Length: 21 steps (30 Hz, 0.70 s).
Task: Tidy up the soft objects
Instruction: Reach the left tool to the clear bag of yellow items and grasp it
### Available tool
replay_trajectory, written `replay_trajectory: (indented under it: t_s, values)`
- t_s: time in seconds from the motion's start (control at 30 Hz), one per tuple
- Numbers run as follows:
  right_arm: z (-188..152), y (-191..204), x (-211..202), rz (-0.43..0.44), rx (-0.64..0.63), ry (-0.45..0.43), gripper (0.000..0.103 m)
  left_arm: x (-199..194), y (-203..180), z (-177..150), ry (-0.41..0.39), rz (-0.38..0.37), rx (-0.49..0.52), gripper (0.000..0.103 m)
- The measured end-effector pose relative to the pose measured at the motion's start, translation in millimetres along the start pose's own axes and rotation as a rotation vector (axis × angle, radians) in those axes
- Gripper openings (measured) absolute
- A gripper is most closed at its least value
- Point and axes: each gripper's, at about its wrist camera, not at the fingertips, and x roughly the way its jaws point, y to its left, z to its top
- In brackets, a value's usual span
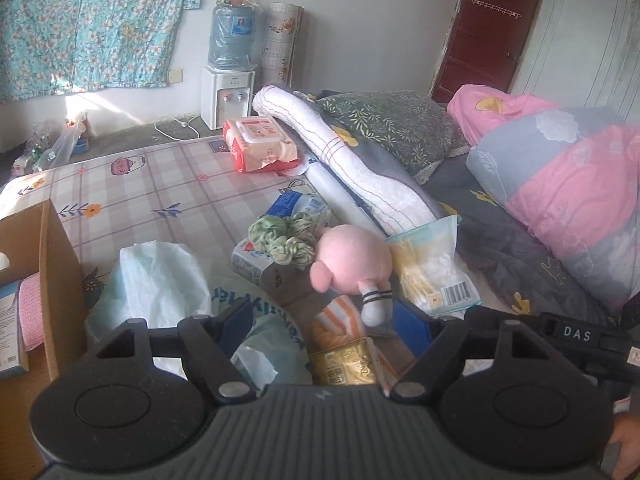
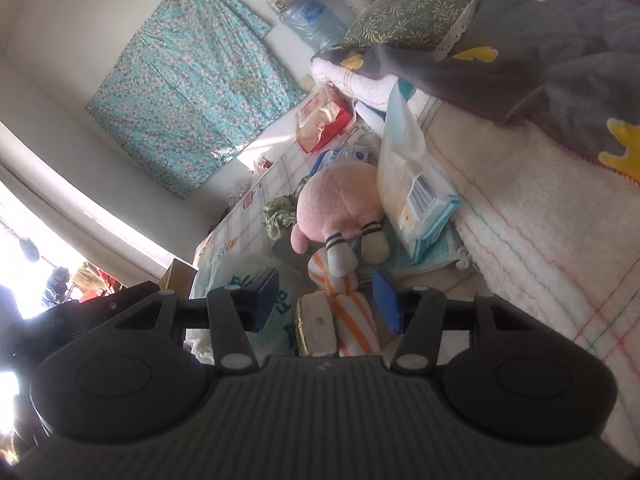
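Note:
A pink plush toy [image 1: 352, 260] [image 2: 340, 204] lies on the bed among the clutter, its striped feet toward me. Below it sit an orange-striped cloth roll [image 1: 340, 320] [image 2: 352, 320] and a gold packet [image 1: 346, 364] [image 2: 316, 328]. A green scrunched fabric [image 1: 280, 236] [image 2: 278, 216] rests left of the toy. My left gripper [image 1: 324, 324] hangs open over the striped roll and a pale plastic bag [image 1: 160, 276], touching neither. My right gripper [image 2: 326, 298] is open too, its blue pads on either side of the striped roll and packet with gaps showing.
An open cardboard box [image 1: 52, 280] stands at the left. A cotton-swab bag [image 1: 428, 268], a tissue pack [image 1: 256, 264] and a red wipes pack [image 1: 260, 144] lie around. A rolled white blanket [image 1: 360, 168], a pillow [image 1: 392, 124] and a pink-grey quilt [image 1: 568, 184] fill the right side.

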Motion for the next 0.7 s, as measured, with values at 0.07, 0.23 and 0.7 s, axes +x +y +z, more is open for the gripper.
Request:
replay_trajectory:
  t_s: [0.07,0.23,0.7]
  values:
    - [18,1,1,-0.057,-0.065,-0.061,0.052,11,-14,-1,-0.006,-0.006,0.013,0.073]
    - [54,-6,38,-0.160,-0.159,-0.064,0.052,42,-36,-5,0.020,-0.060,-0.007,0.062]
    - [60,-67,75,0.010,0.046,0.087,0.025,83,-41,-10,0.107,-0.187,-0.084,0.052]
